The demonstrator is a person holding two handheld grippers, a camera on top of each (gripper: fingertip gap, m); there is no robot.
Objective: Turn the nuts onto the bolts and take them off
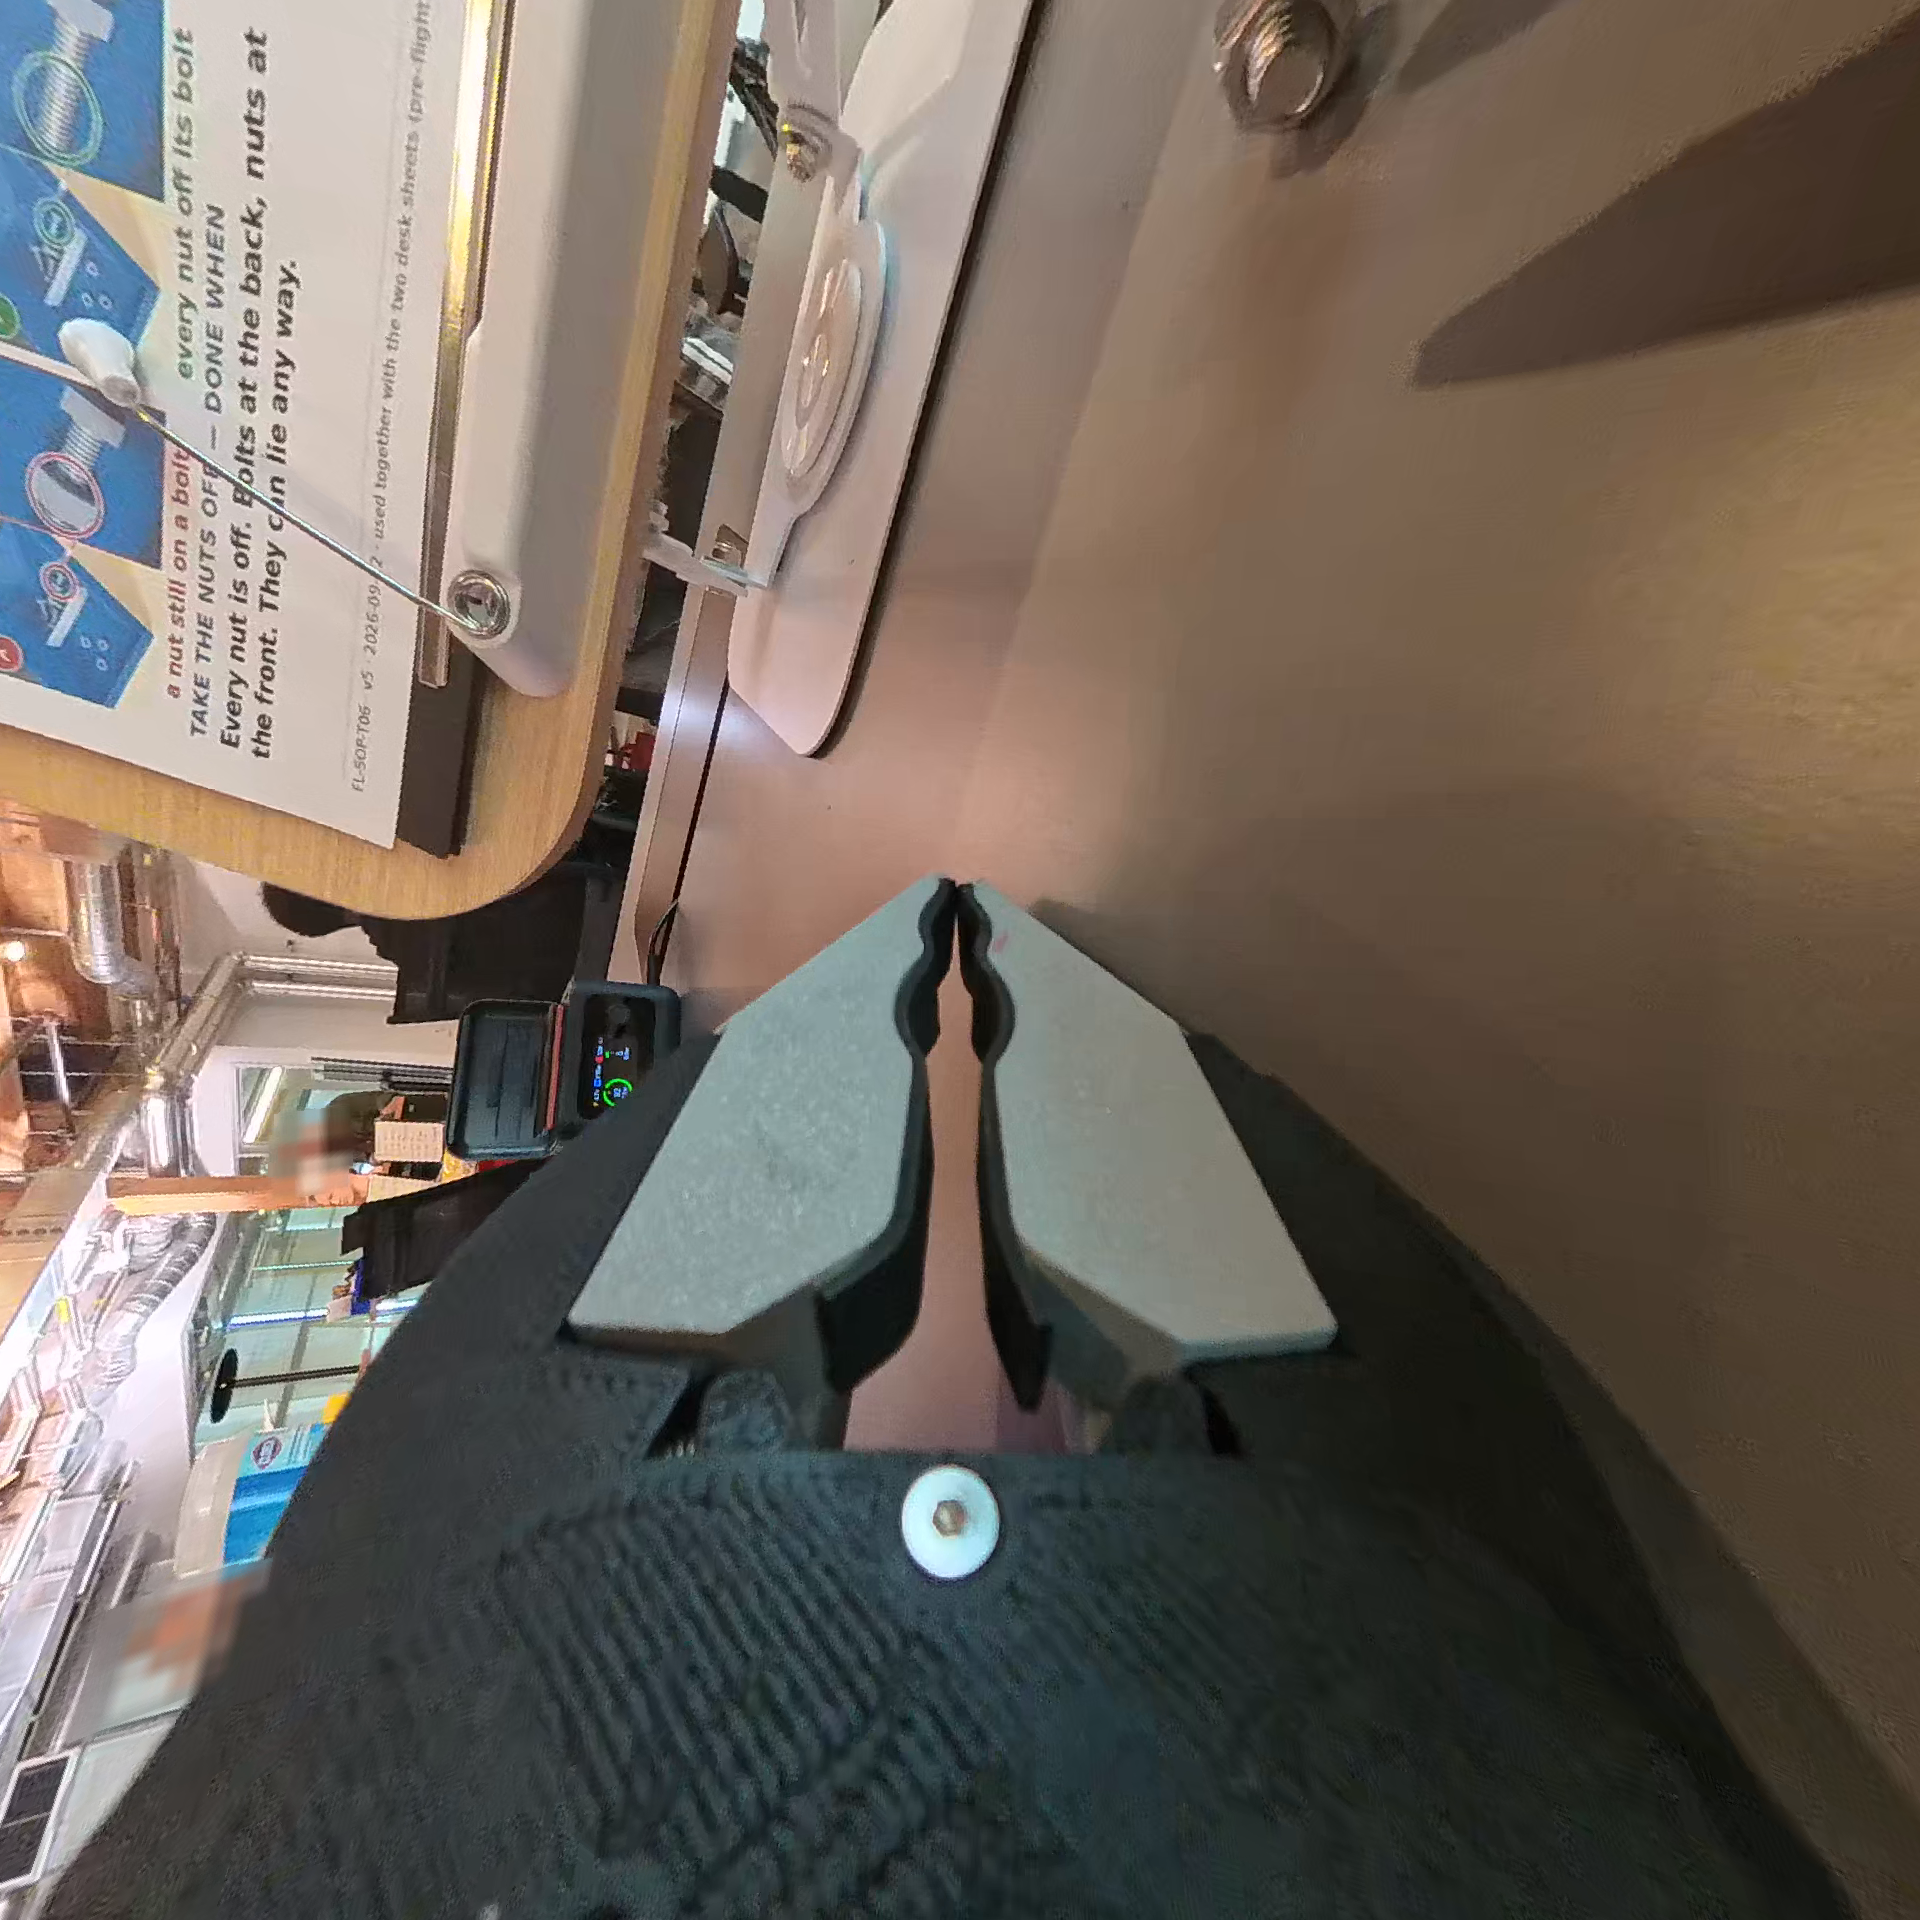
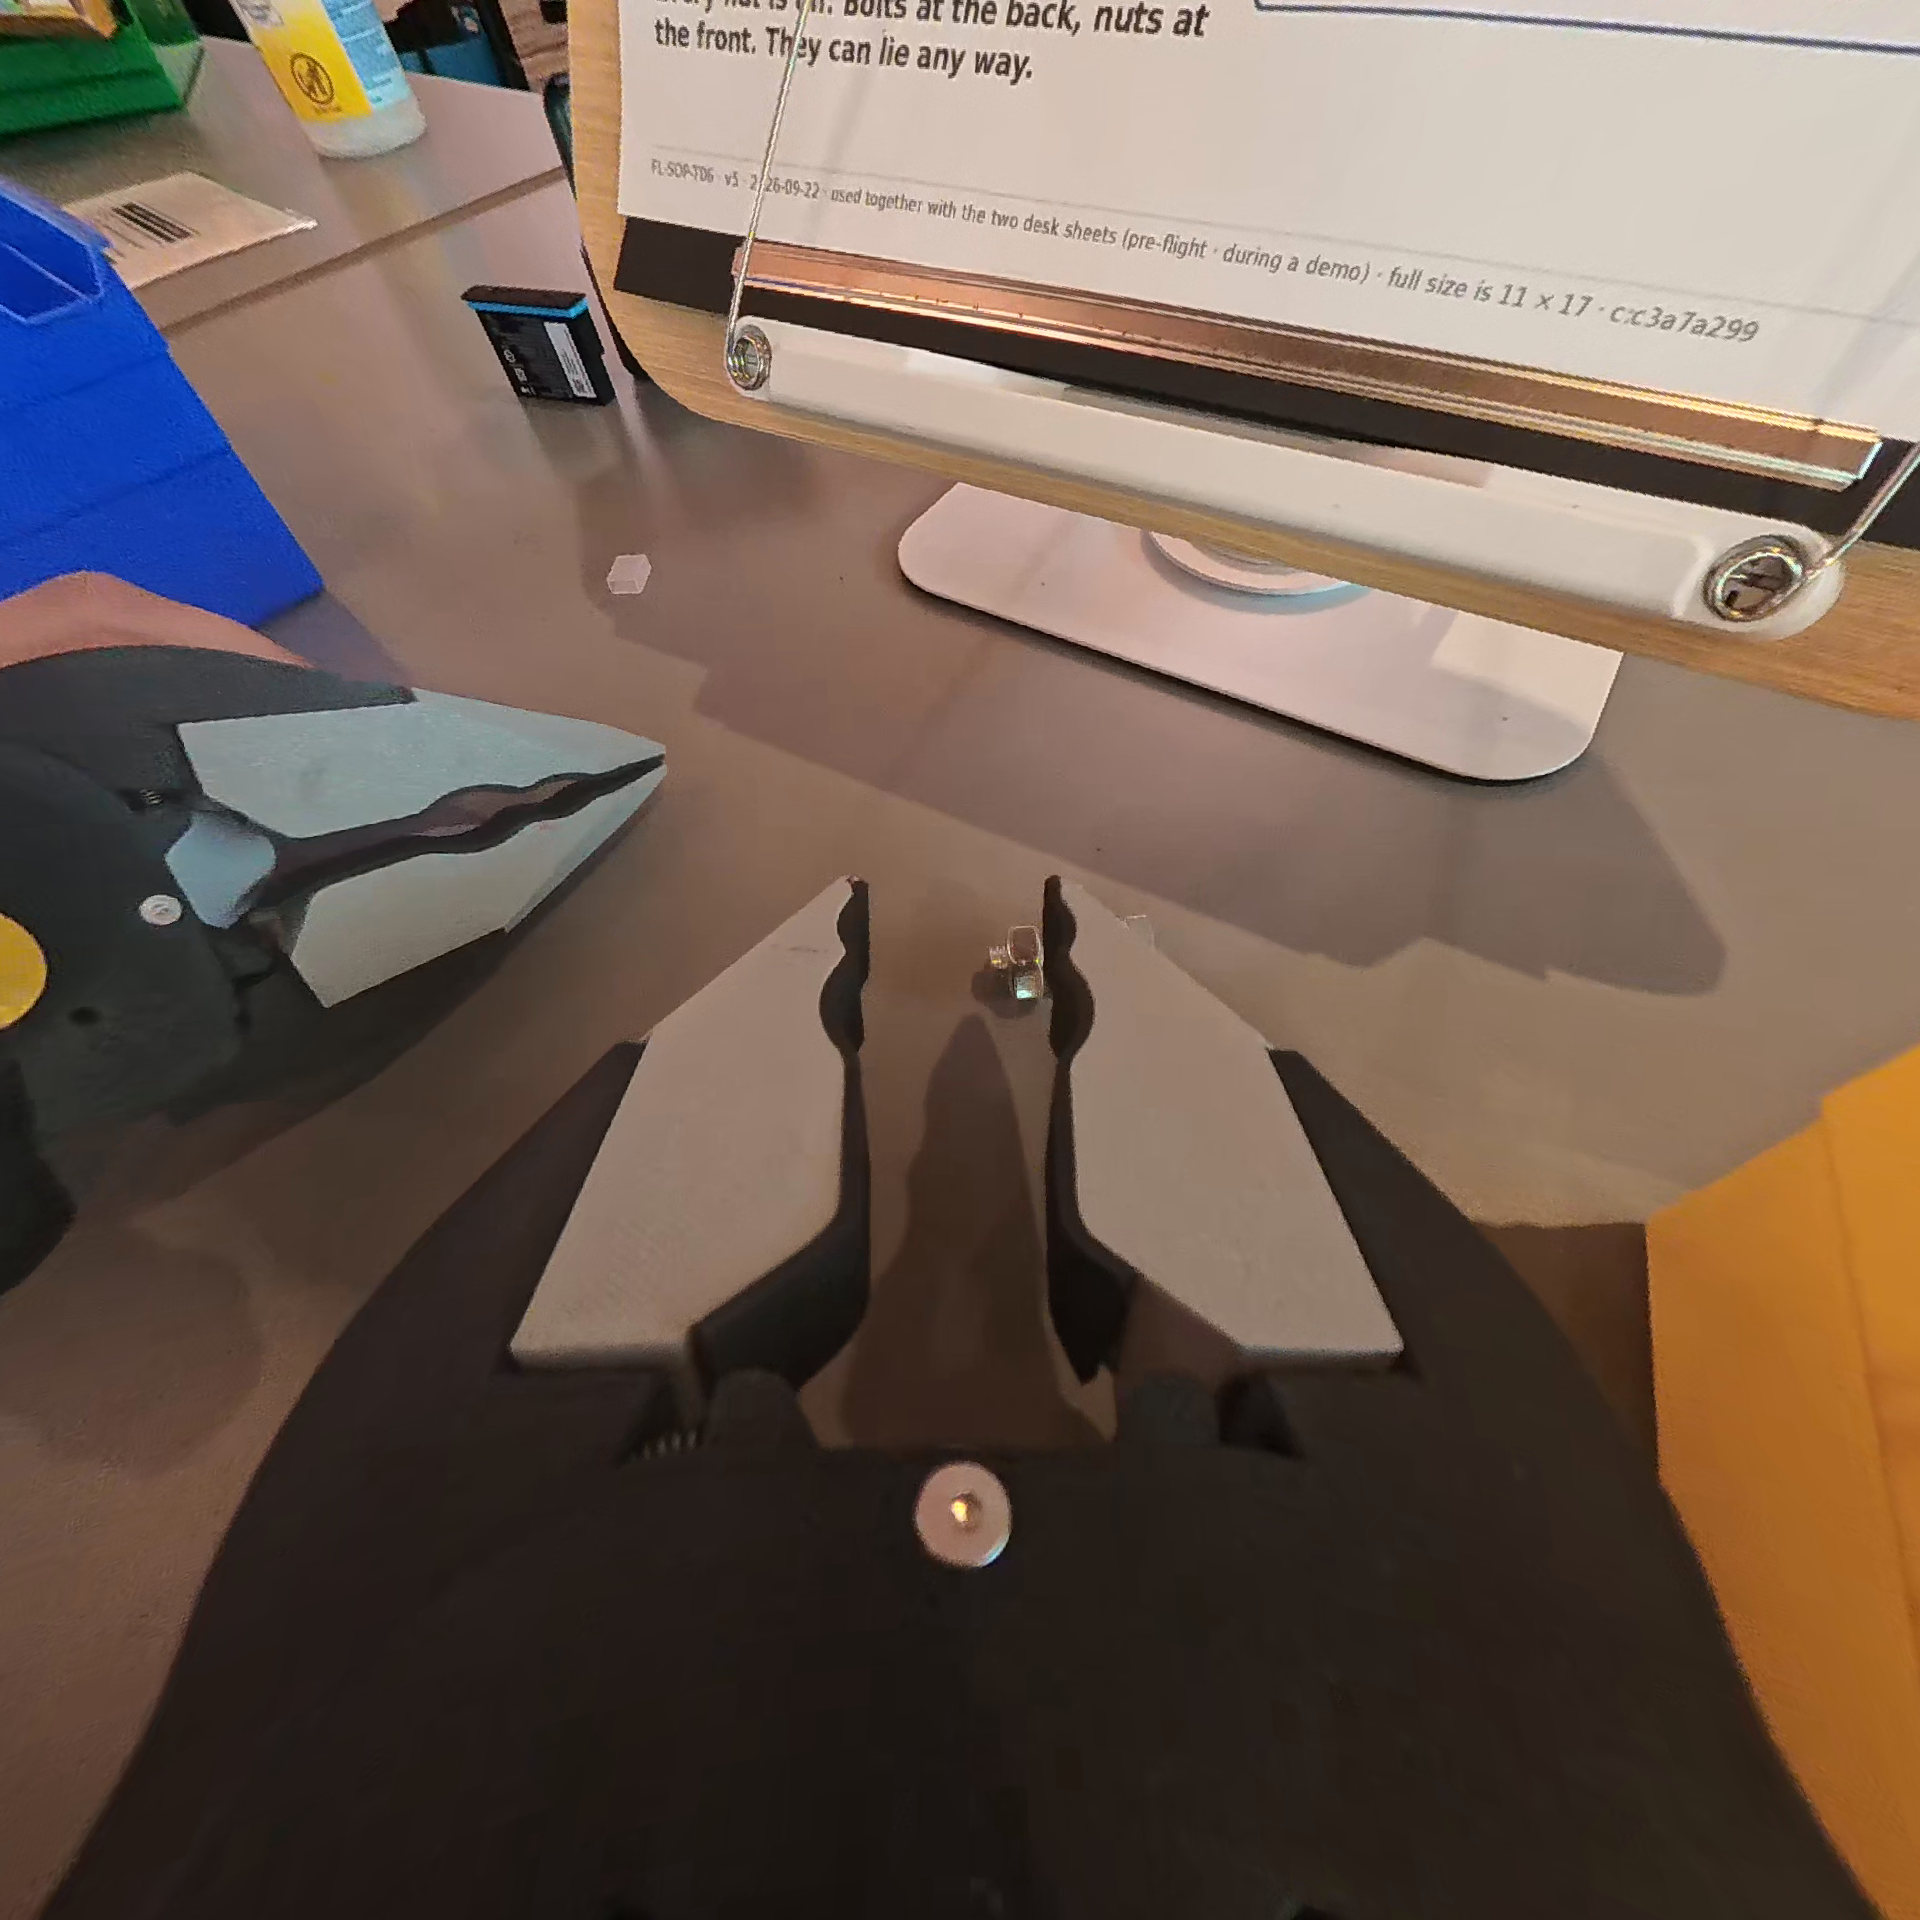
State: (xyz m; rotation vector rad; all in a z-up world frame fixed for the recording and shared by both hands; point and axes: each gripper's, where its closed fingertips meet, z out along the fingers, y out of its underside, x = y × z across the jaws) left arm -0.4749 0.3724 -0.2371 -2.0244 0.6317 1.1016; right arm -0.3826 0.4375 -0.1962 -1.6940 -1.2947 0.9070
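Observation:
A small silver bolt with a nut on it (image 2: 1016, 961) lies on the grey table. It sits between my right gripper's open fingers, close to the right fingertip and not gripped. My right gripper (image 2: 951, 888) is open and empty just above the table. My left gripper (image 1: 956, 896) is shut with nothing between its tips. It also shows at the left of the right wrist view (image 2: 649, 764), tilted on its side and apart from the bolt. In the left wrist view a nut on a bolt (image 1: 1273, 62) shows at the top right edge.
A wooden document stand with a printed sheet (image 2: 1247, 343) stands on a white base (image 2: 1351, 686) behind the bolt. A blue bin (image 2: 104, 468) is at the left and a yellow bin (image 2: 1787, 1455) at the right. A black battery (image 2: 545, 343) and a small white chip (image 2: 629, 571) lie further back. Spacing between my two grippers at the tips: around 12 cm. Measured from the fingertips, the small white chip (image 2: 629, 571) is 11 cm or so from the left gripper and 20 cm from the right.

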